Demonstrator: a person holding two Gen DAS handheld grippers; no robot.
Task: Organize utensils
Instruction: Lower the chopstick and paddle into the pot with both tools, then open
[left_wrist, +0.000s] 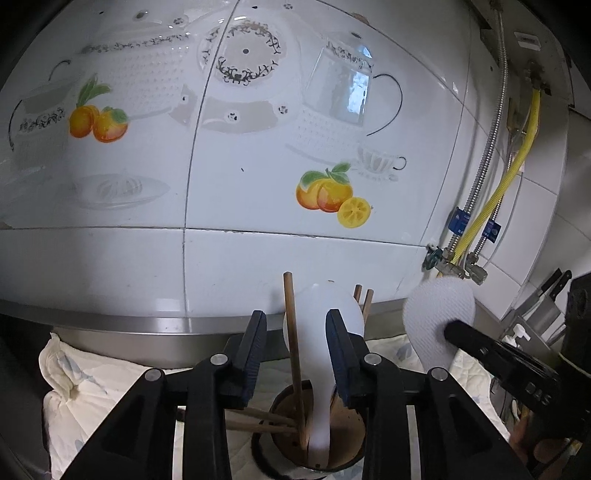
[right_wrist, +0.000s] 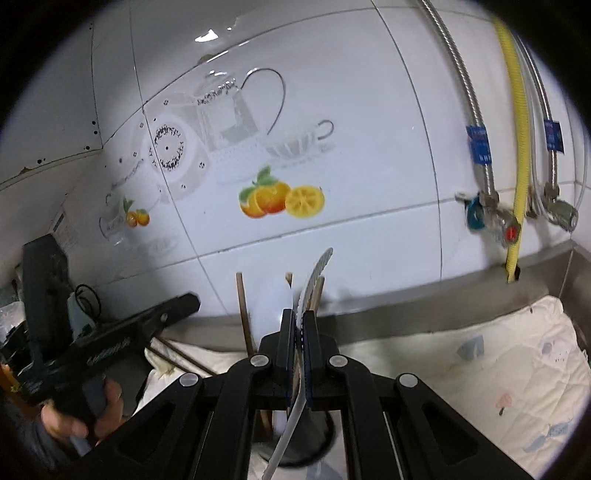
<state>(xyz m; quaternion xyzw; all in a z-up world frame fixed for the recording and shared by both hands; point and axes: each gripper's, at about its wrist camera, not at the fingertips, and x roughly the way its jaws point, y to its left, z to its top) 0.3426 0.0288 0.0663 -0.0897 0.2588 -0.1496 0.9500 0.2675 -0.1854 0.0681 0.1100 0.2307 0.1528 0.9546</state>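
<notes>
A white soup spoon (left_wrist: 321, 317) stands bowl-up in a brown utensil holder (left_wrist: 351, 446), together with upright wooden chopsticks (left_wrist: 292, 332). My left gripper (left_wrist: 297, 325) is open, its pads on either side of the spoon and one chopstick without pressing on them. My right gripper (right_wrist: 299, 332) is shut on the handle of a white dimpled rice paddle (right_wrist: 320, 264), held edge-on just above the holder (right_wrist: 314, 439). In the left wrist view the paddle (left_wrist: 439, 314) hangs to the right of the holder. A hand (right_wrist: 85, 410) holds the left gripper (right_wrist: 184, 299).
The holder rests on a white quilted cloth (left_wrist: 92, 387) over a steel counter against a tiled wall with fruit decals. More chopsticks (left_wrist: 258, 421) lie on the holder's left. A yellow hose (right_wrist: 517, 177), steel pipes and valves stand at the right. Knives (left_wrist: 554, 291) hang far right.
</notes>
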